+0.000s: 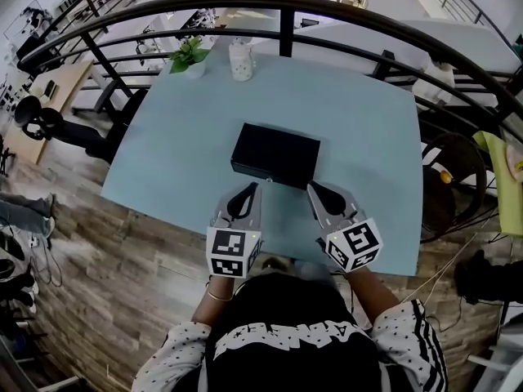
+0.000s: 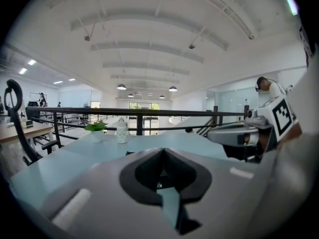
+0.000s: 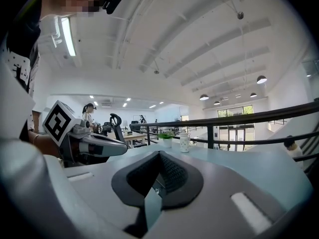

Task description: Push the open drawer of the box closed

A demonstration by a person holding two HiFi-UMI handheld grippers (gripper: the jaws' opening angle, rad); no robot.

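Left gripper [image 1: 248, 189] and right gripper [image 1: 315, 189] both have their jaws pressed together with nothing between them. The tips sit just beside the near side of the black rectangular box [image 1: 275, 154], which lies at 12 o'clock mid-table. The pale blue table [image 1: 359, 121] is bare around the box. A potted green plant [image 1: 189, 55] and a white jar [image 1: 241, 60] stand at 11 o'clock by the black railing [image 1: 286, 6].

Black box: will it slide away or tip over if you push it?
Probably slides, not tips: the black box is low, wide and lies flat. The table looks smooth, so a light box might skid. Its straight edges suggest it is stiff, not floppy.
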